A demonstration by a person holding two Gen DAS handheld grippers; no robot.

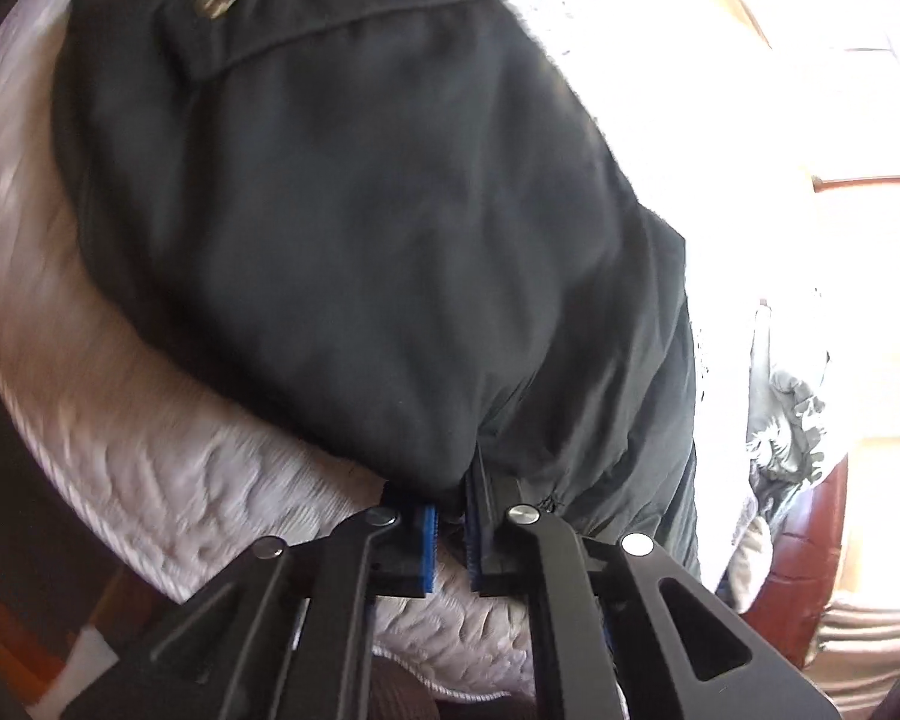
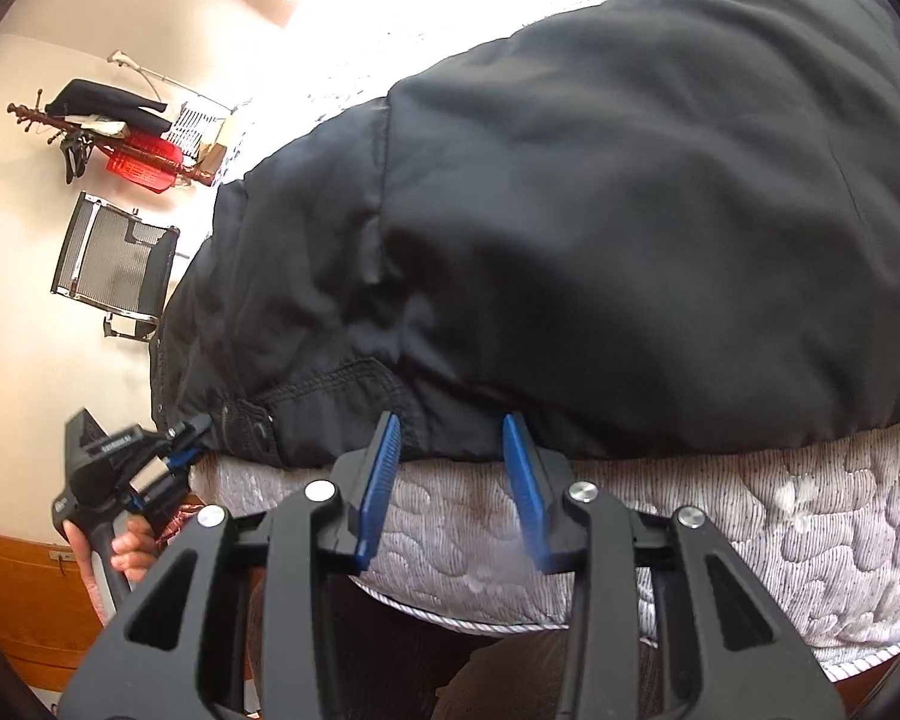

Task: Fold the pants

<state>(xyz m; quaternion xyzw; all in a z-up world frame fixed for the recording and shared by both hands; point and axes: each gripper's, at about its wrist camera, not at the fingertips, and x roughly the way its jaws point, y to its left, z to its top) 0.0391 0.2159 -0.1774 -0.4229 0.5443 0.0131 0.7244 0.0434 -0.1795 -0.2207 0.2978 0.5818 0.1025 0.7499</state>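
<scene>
Black pants (image 2: 600, 228) spread flat on a quilted white mattress (image 2: 780, 516), edge at the near side; left gripper (image 1: 450, 516) fingers clamped on the fabric edge, right gripper (image 2: 453, 480) fingers spread apart, tips touching the hem, gripping nothing.

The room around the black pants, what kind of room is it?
Probably a bedroom. The black pants lie on a quilted mattress, like a bed. Against the wall stand a coat rack with clothes on it and a mesh chair.
</scene>
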